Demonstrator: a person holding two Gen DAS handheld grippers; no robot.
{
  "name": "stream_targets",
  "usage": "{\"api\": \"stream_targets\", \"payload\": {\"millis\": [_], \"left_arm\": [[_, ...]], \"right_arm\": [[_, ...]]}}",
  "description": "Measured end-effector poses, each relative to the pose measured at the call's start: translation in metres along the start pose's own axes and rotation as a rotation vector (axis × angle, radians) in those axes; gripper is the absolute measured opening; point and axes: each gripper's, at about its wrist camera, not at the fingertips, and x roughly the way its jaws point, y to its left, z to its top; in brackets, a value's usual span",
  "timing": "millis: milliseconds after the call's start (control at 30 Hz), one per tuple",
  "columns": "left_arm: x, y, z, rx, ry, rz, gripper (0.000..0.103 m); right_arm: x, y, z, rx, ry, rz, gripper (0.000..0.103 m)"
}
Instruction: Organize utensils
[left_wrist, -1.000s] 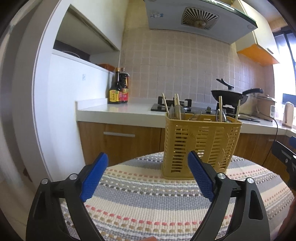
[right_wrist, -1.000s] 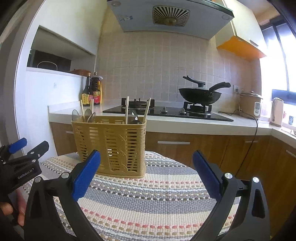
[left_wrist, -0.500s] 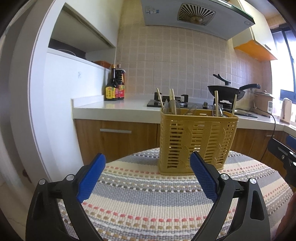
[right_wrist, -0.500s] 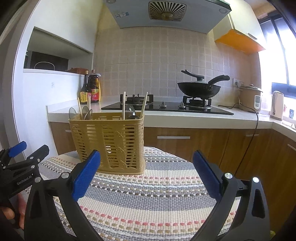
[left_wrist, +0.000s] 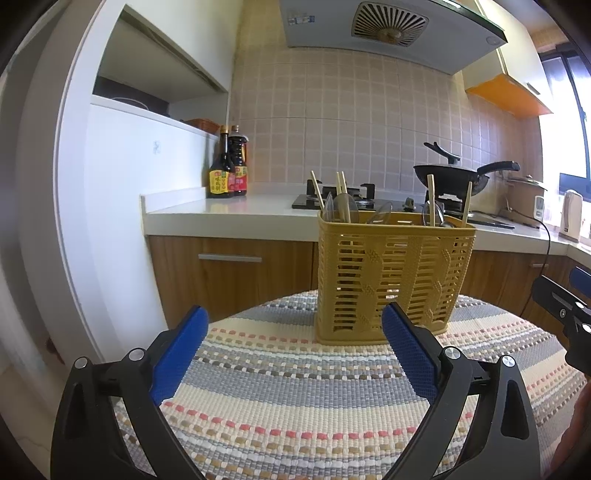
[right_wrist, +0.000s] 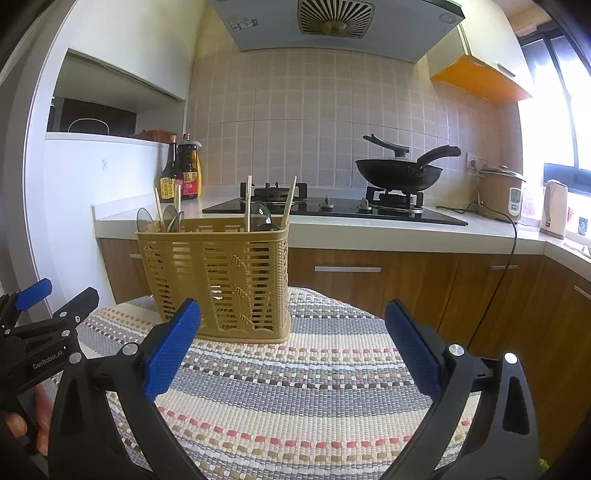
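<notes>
A yellow slotted utensil basket (left_wrist: 391, 273) stands upright on a round table with a striped woven mat (left_wrist: 295, 387). Wooden chopsticks (left_wrist: 430, 199) and clear spoons (left_wrist: 343, 208) stick up out of it. My left gripper (left_wrist: 291, 350) is open and empty, held low over the mat just in front of the basket. In the right wrist view the basket (right_wrist: 218, 277) stands to the left of centre with chopsticks (right_wrist: 288, 203) in it. My right gripper (right_wrist: 291, 347) is open and empty, in front of and right of the basket. The left gripper (right_wrist: 44, 325) shows at that view's left edge.
Behind the table runs a white kitchen counter (left_wrist: 229, 214) with wooden cabinets, two sauce bottles (left_wrist: 229, 170), a gas hob with a black wok (right_wrist: 399, 173), a rice cooker (right_wrist: 502, 192) and a kettle (right_wrist: 554, 206). A white wall unit (left_wrist: 122, 206) stands at the left.
Both cameras have sunk and tilted a little, so the basket sits higher in both views. Both grippers stay open and empty.
</notes>
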Motion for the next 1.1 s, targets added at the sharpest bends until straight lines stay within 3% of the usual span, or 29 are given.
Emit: {"api": "stream_targets", "payload": {"millis": [1100], "left_arm": [[0.0006, -0.0046, -0.0019, 0.008, 0.003, -0.007, 0.093]], "right_arm": [[0.0025, 0.0005, -0.0024, 0.001, 0.015, 0.003, 0.095]]}}
